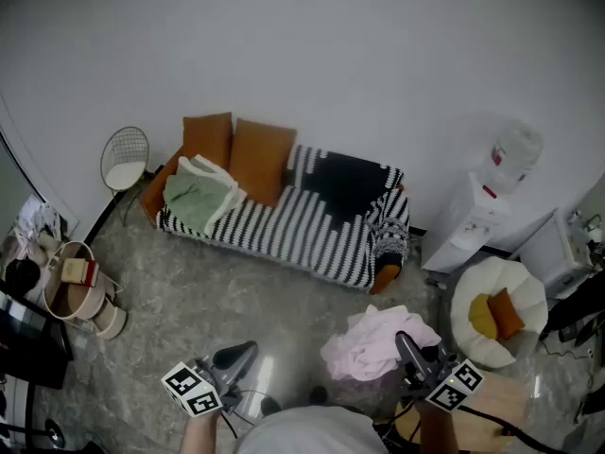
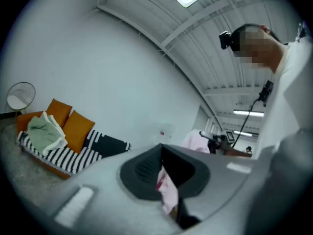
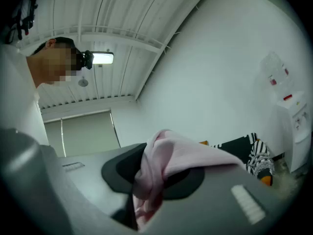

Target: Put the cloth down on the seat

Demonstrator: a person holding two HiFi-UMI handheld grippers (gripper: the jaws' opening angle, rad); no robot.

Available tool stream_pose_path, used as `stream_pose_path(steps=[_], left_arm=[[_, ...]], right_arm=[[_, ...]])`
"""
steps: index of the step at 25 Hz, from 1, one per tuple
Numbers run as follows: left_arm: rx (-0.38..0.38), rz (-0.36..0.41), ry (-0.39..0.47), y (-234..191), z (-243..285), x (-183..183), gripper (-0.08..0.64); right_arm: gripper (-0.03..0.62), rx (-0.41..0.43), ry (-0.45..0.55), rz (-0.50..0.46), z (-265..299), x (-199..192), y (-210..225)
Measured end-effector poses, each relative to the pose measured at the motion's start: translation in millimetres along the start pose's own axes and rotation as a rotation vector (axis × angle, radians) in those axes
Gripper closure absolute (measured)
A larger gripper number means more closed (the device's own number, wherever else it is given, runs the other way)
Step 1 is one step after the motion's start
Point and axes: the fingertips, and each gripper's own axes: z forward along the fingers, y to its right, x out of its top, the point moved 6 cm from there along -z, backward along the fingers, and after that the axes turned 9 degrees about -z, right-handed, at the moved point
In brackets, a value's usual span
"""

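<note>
A pink cloth (image 1: 373,346) is bunched in my right gripper (image 1: 408,348), which is shut on it near my body; in the right gripper view the cloth (image 3: 176,155) drapes over the jaws of that gripper (image 3: 156,173). The seat is a sofa (image 1: 312,225) with a black-and-white striped cover, against the far wall. My left gripper (image 1: 238,356) is level at lower left, apart from the bundle, with its jaws together. In the left gripper view a thin pink strip shows between the jaws of the left gripper (image 2: 164,173); I cannot tell what it is.
Two orange cushions (image 1: 260,159) and a green cloth (image 1: 197,197) lie on the sofa's left end. A wire chair (image 1: 125,164) stands left of it, a water dispenser (image 1: 492,197) right. A white beanbag (image 1: 496,310) and a basket (image 1: 71,287) flank the floor.
</note>
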Motion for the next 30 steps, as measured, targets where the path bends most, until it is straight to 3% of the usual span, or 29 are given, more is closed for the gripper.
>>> stream_pose_path(steps=[18,30], left_arm=[[0.026,-0.007,0.001,8,30,-11,0.563],[0.105,0.002,0.037,7,79,-18,0.563]], right_arm=[[0.500,0.035,-0.011,0.006,-8,7,32],[0.499,0.123,-0.045,0.022,-19,13,86]])
